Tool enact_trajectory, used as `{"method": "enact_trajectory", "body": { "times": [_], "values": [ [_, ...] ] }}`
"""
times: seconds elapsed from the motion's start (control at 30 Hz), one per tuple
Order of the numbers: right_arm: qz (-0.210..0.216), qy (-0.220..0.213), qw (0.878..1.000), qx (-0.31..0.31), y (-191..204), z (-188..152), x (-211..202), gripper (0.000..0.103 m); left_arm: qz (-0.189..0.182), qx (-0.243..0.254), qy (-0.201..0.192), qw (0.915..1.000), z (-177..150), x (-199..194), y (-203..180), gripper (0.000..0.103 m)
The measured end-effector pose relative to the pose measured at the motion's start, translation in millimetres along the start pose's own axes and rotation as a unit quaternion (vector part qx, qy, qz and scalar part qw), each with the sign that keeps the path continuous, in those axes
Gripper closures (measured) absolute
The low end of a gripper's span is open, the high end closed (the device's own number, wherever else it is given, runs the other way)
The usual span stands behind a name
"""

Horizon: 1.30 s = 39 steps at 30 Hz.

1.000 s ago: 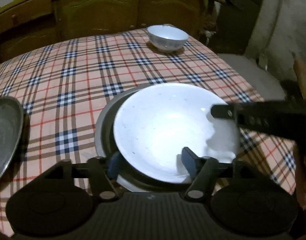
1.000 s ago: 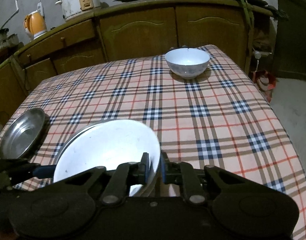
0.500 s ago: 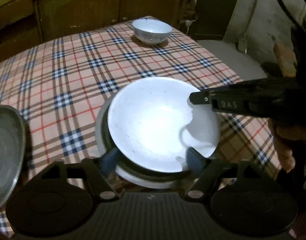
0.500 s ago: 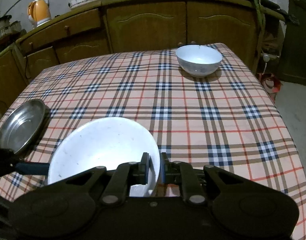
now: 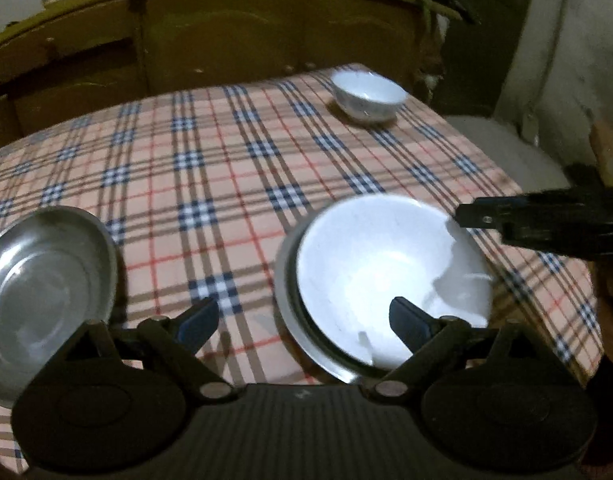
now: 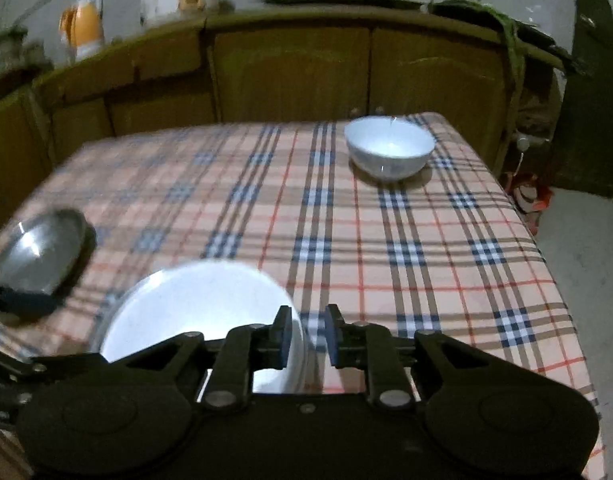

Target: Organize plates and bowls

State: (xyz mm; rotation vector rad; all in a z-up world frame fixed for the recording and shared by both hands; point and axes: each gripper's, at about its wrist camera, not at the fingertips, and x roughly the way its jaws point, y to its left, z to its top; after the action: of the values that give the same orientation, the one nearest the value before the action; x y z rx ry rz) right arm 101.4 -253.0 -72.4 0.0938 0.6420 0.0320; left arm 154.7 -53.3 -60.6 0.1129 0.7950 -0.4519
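Checked tablecloth [image 6: 346,240], no legible writing

L tool [image 5: 302,326] opening; R tool [image 6: 306,336] opening.

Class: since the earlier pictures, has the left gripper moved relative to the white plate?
Yes. The left gripper, jaws opening, has backed off the white plate and shifted left, toward the steel dish.

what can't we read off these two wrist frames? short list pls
- Metal plate under the white plate: left wrist view shows only a rim crescent; the white plate covers the rest.
- Right gripper: jaws opening around the white plate's rim; whether its pads still touch is unclear in either view.
- Second steel plate: cut by the frame edge and the left gripper body.
- Small white bowl: contents unreadable, glare and blur.
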Motion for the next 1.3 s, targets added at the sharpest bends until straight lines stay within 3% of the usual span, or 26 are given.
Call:
{"method": "enact_trajectory", "body": {
  "times": [0.13, 0.4, 0.57, 0.6, 0.7, 0.8, 0.9, 1.0, 1.1, 1.3],
  "values": [
    [-0.028, -0.020, 0.999, 0.019, -11.7, 4.2, -2.4, 0.078, 0.004, -0.026, -0.015, 0.9995, 6.0, -2.8, 5.3, 0.008],
    [-0.024, 0.034, 0.999, -0.014, -2.7, -13.9, 24.7, 0.079, 0.013, -0.038, -0.030, 0.9988, 12.1, -3.8, 6.9, 0.008],
    [-0.024, 0.004, 0.999, 0.026, -12.9, -10.0, 20.1, 0.079, 0.017, -0.032, -0.033, 0.9988, 16.3, -2.0, 5.5, 0.008],
    [-0.018, -0.001, 1.000, 0.023, -13.6, -7.9, 19.1, 0.075, 0.018, -0.030, -0.036, 0.9987, 17.6, -2.0, 5.1, 0.007],
    [0.033, 0.013, 0.999, -0.014, -6.4, -2.9, 20.4, 0.076, 0.018, -0.037, -0.045, 0.9982, 28.2, 0.6, 4.9, 0.007],
    [0.003, -0.026, 1.000, -0.015, -8.3, 2.6, 14.7, 0.075, 0.023, -0.040, -0.053, 0.9975, 41.5, 3.5, 4.0, 0.007],
    [0.001, -0.051, 0.998, 0.044, -34.2, 18.9, 12.6, 0.067, 0.025, -0.036, -0.061, 0.9972, 60.7, 7.3, 3.2, 0.007],
    [-0.017, -0.061, 0.995, 0.074, -59.3, 38.3, 15.3, 0.065, 0.034, -0.032, -0.069, 0.9965, 81.4, 13.7, 0.7, 0.007],
    [-0.024, -0.072, 0.992, 0.105, -84.5, 59.5, 19.9, 0.054, 0.044, -0.025, -0.078, 0.9957, 105.4, 27.2, -4.1, 0.007],
    [-0.040, -0.091, 0.986, 0.134, -126.1, 102.7, 51.7, 0.053, 0.050, -0.001, -0.094, 0.9943, 154.0, 69.5, -20.0, 0.007]
  ]
}}
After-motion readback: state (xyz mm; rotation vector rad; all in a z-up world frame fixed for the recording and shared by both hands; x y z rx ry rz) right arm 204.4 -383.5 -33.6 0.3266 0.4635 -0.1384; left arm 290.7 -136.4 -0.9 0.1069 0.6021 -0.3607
